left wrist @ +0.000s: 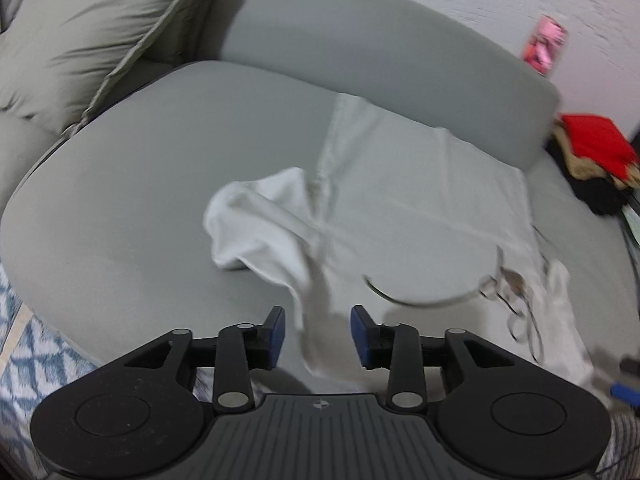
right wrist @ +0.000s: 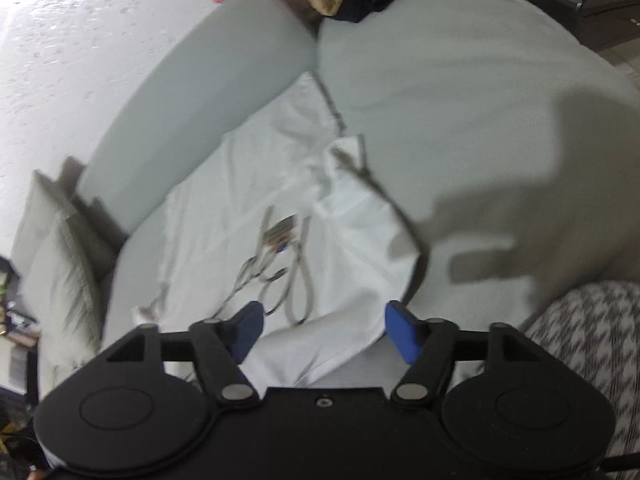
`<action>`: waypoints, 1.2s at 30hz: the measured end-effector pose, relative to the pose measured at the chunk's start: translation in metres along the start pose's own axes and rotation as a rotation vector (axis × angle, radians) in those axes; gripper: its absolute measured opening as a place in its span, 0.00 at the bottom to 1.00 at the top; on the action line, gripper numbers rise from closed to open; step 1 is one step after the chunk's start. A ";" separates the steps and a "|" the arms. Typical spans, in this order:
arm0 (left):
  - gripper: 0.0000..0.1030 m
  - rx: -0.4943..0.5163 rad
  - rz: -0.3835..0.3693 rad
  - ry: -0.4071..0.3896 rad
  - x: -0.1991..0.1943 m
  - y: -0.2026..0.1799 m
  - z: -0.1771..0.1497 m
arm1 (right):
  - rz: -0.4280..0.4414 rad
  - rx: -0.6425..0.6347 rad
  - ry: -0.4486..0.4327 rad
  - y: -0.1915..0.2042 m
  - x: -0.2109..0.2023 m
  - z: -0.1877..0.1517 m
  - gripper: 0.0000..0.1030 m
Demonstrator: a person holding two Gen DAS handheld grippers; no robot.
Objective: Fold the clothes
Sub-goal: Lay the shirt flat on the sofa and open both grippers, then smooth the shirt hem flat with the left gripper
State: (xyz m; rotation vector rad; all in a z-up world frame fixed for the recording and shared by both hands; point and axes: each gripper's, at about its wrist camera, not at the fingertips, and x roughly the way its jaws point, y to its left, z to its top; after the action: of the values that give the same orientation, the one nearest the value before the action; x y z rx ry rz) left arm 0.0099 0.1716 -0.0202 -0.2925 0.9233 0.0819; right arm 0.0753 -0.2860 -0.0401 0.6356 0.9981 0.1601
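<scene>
Jaws of the left gripper (left wrist: pixel 318 336) stand spread, blue pads apart, with a hanging fold of the white garment (left wrist: pixel 420 208) passing between them; the cloth does not appear pressed by either pad. Jaws of the right gripper (right wrist: pixel 324 332) are spread wider, and a rounded edge of the same white garment (right wrist: pixel 280 208) lies between and below its pads, again without being pinched.

The garment is spread on the grey sofa seat (left wrist: pixel 140 200), its far edge lying against the backrest (left wrist: pixel 380 52). In the left wrist view a sleeve-like lobe (left wrist: pixel 256 220) is bunched and lifted toward the left of the cloth, and a curved neckline with a tag and thin cords (left wrist: pixel 504 284) sits nearer the right side. In the right wrist view those cords (right wrist: pixel 288 276) lie loose on top of the fabric just ahead of the pads.

A pale cushion (left wrist: pixel 92 36) leans at the sofa's far left end. A heap of red, tan and black clothes (left wrist: pixel 592 160) rests at the right end, well apart from the white garment. A pink item (left wrist: pixel 546 42) hangs on the white wall. A patterned blue rug (left wrist: pixel 24 352) shows below the seat edge.

The garment's long axis runs from the seat's front edge near the grippers back toward the backrest, neckline end nearest the grippers.
</scene>
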 end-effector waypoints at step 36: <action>0.58 0.209 0.060 0.179 0.031 -0.060 -0.063 | 0.003 -0.151 0.051 0.039 0.019 -0.048 0.95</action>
State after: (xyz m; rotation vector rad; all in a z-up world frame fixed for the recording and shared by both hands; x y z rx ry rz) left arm -0.0089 0.0943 -0.0677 -0.0784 1.1097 0.0134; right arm 0.0521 -0.2266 -0.0505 0.4969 1.0237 0.2531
